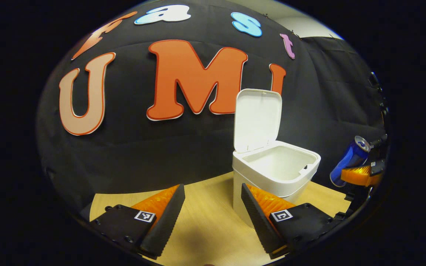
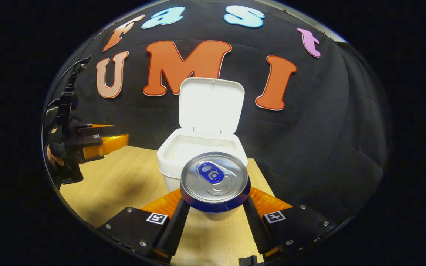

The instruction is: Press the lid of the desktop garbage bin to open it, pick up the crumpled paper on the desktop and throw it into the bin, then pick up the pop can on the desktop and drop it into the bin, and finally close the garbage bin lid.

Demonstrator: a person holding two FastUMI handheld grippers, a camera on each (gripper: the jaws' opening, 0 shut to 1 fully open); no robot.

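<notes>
right gripper (image 2: 215, 218) clamped on pop can (image 2: 215, 183), short of open bin (image 2: 198, 151); left gripper (image 1: 213, 218) wide apart, empty. can's tilted, could clip the rim n bounce out.

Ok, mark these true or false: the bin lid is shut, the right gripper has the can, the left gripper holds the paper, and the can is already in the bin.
1. The bin lid is shut. False: it stands open, upright.
2. The right gripper grips the pop can. True.
3. The left gripper holds the paper. False: its fingers are apart with nothing between them.
4. The can is already inside the bin. False: it is in the gripper, off to the bin's side in the left gripper view.
5. The bin stands on the wooden desktop. True.
</notes>
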